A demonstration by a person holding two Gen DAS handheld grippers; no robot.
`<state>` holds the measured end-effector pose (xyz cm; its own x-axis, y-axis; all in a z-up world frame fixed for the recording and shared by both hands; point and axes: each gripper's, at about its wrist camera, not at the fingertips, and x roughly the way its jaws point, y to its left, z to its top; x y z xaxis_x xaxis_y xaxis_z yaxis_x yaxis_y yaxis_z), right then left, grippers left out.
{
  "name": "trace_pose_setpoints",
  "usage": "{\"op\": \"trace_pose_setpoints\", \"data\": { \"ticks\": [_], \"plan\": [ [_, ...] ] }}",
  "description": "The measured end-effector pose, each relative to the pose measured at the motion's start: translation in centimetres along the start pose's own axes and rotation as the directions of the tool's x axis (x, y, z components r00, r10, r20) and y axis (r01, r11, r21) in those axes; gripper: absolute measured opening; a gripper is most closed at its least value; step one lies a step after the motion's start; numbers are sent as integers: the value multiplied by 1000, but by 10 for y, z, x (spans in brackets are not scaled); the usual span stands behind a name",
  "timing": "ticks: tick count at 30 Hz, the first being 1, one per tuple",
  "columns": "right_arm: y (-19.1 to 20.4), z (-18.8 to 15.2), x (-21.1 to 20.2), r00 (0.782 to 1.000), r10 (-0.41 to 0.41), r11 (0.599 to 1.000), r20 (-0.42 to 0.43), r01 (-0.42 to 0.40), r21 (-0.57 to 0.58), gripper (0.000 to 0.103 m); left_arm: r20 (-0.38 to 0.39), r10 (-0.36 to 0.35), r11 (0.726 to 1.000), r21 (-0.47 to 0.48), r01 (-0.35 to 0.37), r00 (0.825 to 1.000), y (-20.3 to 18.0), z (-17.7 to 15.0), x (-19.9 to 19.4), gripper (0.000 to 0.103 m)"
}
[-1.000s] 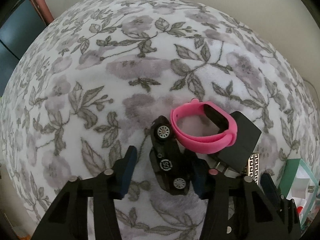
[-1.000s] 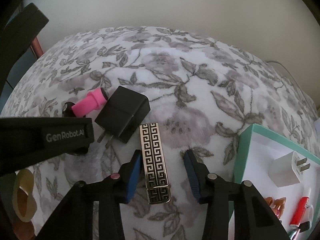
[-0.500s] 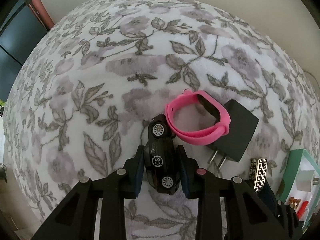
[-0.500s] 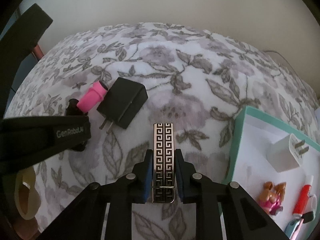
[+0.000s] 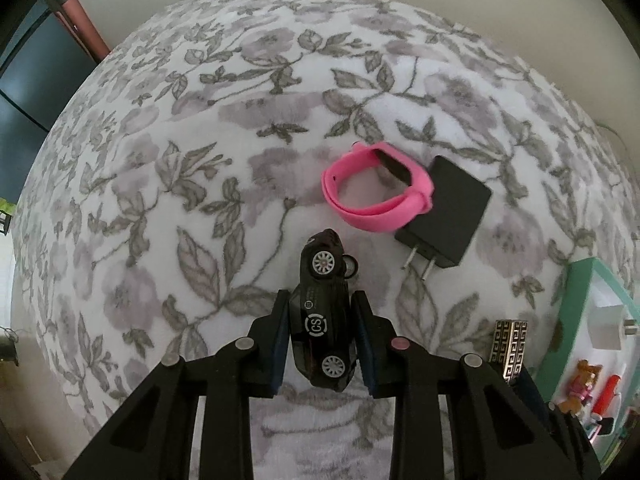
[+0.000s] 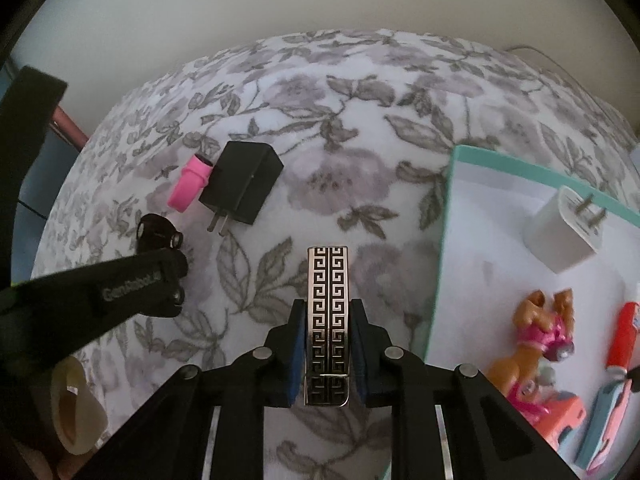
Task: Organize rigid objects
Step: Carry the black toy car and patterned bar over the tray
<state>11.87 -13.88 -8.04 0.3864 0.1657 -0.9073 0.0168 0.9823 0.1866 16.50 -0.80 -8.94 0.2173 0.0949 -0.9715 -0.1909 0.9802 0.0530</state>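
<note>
My left gripper [image 5: 321, 312] is shut on a black toy car [image 5: 323, 308] and holds it above the floral cloth [image 5: 200, 160]. My right gripper [image 6: 327, 320] is shut on a silver lighter with a black key pattern [image 6: 327, 312], also lifted off the cloth; the lighter shows in the left wrist view [image 5: 511, 346] too. A pink wristband [image 5: 376, 192] and a black charger plug [image 5: 448, 218] lie together on the cloth beyond the car. The teal-rimmed box [image 6: 444, 240] is at the right.
The box holds a white charger plug [image 6: 568, 234], a toy dog figure [image 6: 540, 332], a red tube [image 6: 624, 336] and other small items. A tape roll [image 6: 74, 408] lies at the lower left. A wall stands behind the cloth.
Both grippers closed, the left on the toy car and the right on the lighter, and lifted them. The car has come away from the wristband. The right gripper moved towards the box.
</note>
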Motion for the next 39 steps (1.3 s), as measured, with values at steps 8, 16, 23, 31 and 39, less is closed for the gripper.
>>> {"op": "trace_pose_setpoints", "data": {
  "ticks": [8, 16, 23, 31, 39],
  "plan": [
    [-10, 1, -41, 997, 16, 999, 73, -18, 29, 22, 114, -1, 1000, -5, 2, 993, 3, -9, -51, 31],
    [-30, 1, -85, 989, -19, 996, 144, 5, 91, 22, 212, -50, 998, 34, 44, 976, -7, -19, -103, 31],
    [-72, -7, -119, 979, -87, 980, 185, 51, 191, 22, 250, -137, 986, 127, 107, 958, -52, -30, -133, 31],
    [-127, -18, -144, 965, -167, 949, 200, 103, 297, 22, 280, -154, 964, 253, 82, 947, -106, -54, -154, 31],
    [-180, -30, -160, 944, -275, 902, 184, 187, 388, 22, 276, -182, 908, 416, 54, 944, -167, -85, -156, 31]
  ]
}}
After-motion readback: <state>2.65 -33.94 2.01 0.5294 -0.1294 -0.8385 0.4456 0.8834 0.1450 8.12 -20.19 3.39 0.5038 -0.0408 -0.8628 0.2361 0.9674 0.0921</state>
